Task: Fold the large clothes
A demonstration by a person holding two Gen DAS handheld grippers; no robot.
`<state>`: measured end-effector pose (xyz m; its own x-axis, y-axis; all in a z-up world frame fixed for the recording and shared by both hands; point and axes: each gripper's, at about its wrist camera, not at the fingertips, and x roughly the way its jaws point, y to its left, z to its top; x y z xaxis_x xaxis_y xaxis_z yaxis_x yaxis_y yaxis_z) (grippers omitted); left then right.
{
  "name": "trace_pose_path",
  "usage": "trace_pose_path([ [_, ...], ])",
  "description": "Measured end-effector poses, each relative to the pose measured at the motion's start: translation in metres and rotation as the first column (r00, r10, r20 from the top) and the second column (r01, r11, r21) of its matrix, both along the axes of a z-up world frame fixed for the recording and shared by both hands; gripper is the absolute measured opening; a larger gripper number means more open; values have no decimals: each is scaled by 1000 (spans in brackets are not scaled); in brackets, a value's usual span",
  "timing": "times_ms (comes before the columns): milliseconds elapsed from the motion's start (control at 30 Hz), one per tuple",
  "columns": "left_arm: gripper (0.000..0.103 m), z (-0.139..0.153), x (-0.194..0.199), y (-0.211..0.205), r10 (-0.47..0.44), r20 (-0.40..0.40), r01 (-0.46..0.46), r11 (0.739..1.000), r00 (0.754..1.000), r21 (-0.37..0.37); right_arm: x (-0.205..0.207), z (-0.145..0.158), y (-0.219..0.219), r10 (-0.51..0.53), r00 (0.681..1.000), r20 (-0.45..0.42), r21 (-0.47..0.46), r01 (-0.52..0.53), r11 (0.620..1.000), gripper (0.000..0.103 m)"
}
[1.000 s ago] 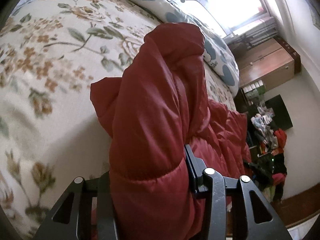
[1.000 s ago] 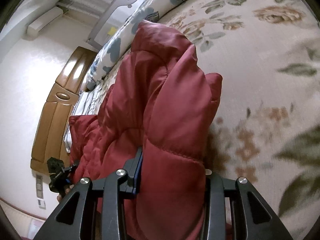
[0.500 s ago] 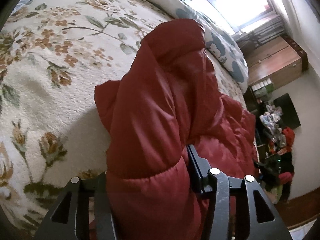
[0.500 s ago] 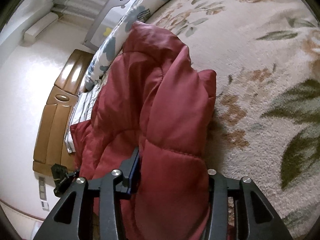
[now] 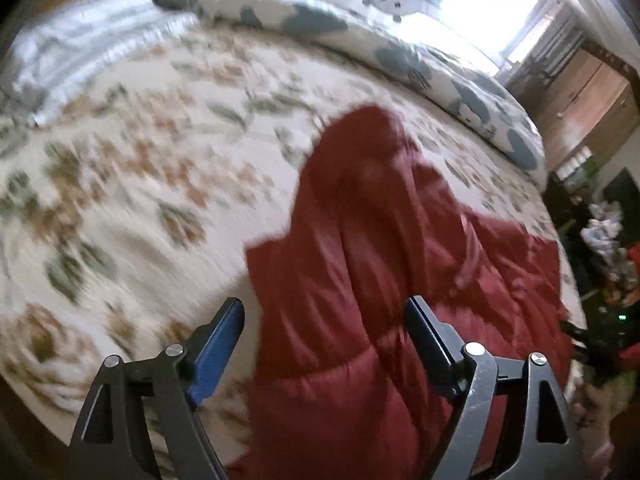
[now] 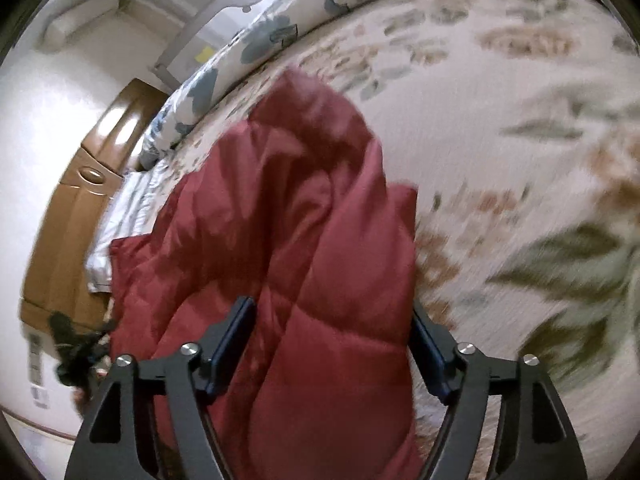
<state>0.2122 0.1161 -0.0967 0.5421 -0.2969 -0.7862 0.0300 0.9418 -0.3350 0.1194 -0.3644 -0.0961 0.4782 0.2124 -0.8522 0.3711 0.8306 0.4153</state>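
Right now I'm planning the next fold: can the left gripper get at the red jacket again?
Probably yes. The left gripper is open, and the red jacket lies right between its spread fingers on the floral bedspread, with nothing in between.

Floral bedspread (image 5: 140, 168), seemingly cartoon-print bolster (image 5: 420, 68).

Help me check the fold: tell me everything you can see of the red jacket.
The red jacket is a puffy, quilted, slightly shiny garment, bunched in rumpled folds on the floral bedspread. One stitched edge lies between the open fingers of the left gripper, another between those of the right gripper; neither clamps it. Motion blur hides finer details.
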Motion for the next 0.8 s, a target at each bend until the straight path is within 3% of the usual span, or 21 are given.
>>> trace_pose_path([
  [33,92,5,3,-2,0,10,0,1000,1000,6,3,4,1,-1,1000,2,-28,1,1000,82],
  [300,92,6,40,-37,-38,-34,40,998,999,42,54,12,7,49,999,4,-103,-48,993,84],
  [333,91,4,46,-40,-37,-43,39,998,998,51,61,9,7,52,999,0,-102,-51,993,86],
  [400,73,-3,54,-50,-42,-69,48,994,997,98,71,3,7,62,998,-4,-103,-62,993,85],
  [433,53,-5,57,-53,-45,-74,53,993,996,106,74,1,8,65,998,-7,-112,-65,992,79],
  [467,39,-6,58,-56,-48,-78,56,992,996,111,75,1,10,63,998,-13,-127,-65,990,59],
  [500,34,-4,58,-59,-49,-73,58,991,996,123,76,1,11,60,998,-24,-143,-63,988,46],
  [533,28,-1,56,-61,-48,-60,56,989,997,139,75,3,12,57,998,-21,-149,-60,987,25],
  [633,20,8,53,-64,-48,-26,51,988,999,149,73,18,19,55,998,29,-192,-49,980,13],
  [800,18,17,69,-66,-26,-1,26,987,1000,156,84,33,18,1,997,73,-254,17,967,12],
])
